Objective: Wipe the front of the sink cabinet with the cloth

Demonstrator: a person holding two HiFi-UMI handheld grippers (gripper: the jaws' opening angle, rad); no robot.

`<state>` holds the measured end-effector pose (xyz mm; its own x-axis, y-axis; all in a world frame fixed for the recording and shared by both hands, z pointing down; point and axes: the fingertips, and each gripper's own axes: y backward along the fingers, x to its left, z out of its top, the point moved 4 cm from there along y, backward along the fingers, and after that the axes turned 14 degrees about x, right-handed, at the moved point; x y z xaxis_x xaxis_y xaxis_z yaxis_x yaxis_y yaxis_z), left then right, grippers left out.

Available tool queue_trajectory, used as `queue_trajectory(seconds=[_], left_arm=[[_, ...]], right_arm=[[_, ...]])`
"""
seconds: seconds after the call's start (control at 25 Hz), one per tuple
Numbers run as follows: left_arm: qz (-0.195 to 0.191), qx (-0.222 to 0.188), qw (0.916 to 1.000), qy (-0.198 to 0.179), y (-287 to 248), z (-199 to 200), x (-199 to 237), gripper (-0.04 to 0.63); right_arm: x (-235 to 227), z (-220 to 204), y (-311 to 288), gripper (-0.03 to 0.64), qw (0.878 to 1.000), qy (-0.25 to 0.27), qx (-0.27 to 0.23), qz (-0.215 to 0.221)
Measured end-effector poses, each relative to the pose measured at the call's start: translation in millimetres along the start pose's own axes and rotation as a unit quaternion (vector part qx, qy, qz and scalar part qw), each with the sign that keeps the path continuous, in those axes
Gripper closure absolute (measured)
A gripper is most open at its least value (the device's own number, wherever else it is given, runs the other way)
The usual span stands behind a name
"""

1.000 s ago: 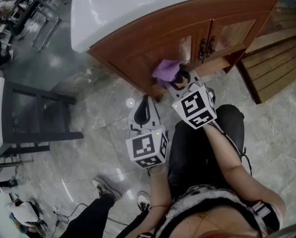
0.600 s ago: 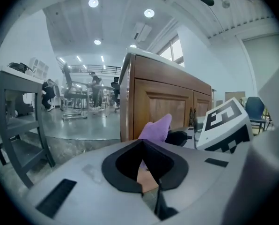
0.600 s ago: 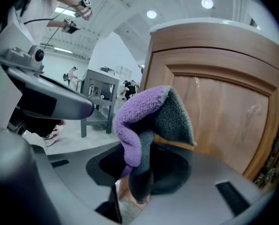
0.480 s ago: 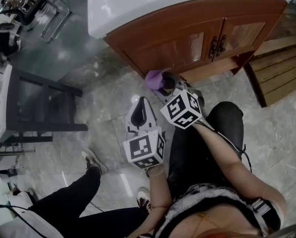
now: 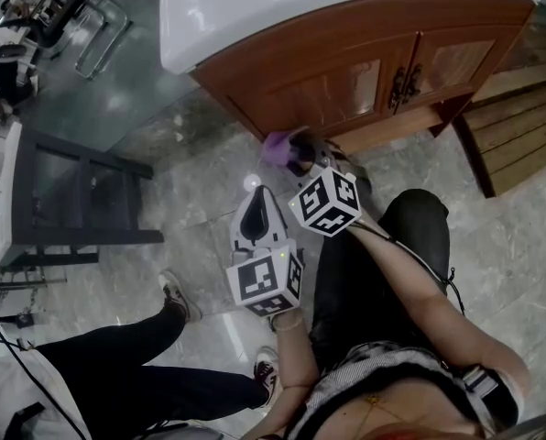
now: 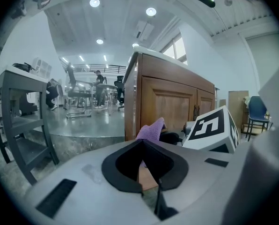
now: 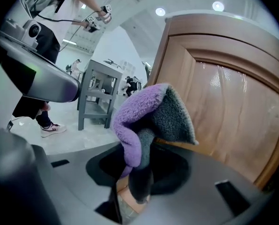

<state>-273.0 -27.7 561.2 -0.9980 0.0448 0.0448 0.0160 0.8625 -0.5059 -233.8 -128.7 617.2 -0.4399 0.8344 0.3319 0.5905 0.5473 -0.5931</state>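
Right tongs (image 5: 300, 159) clamped on cloth (image 5: 275, 148), low at the left end of the cabinet (image 5: 346, 81) front. Door panel lies directly ahead, near; contact unconfirmed. Left tongs (image 5: 258, 195) closed, empty, farther back.

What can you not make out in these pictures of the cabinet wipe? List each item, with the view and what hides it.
1. Whether the cloth touches the cabinet: in the head view the right gripper covers the contact; in the right gripper view the cloth's own folds block it.
2. Any sink basin: in the head view the top edge cuts off the white countertop.
3. The bystander: in the head view mostly legs show; the bottom left corner cuts off the rest.
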Motion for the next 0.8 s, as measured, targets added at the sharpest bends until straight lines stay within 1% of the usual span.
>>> queue_trajectory(seconds=[0.36,0.52,0.8], left_arm=[[-0.006,0.003,1.0000,-0.003,-5,-1,-4,0.595],[-0.013,0.004,0.9999,-0.005,-8,-1,-9,0.595],[-0.023,0.006,0.9997,-0.009,-13,-2,-18,0.595]], right_arm=[[-1,-1,0,0.439,1.000,-0.002,-0.006,-0.003],[-5,-7,2,0.439,1.000,0.004,0.006,-0.016],[-15,-17,5,0.439,1.000,-0.002,0.014,-0.022]])
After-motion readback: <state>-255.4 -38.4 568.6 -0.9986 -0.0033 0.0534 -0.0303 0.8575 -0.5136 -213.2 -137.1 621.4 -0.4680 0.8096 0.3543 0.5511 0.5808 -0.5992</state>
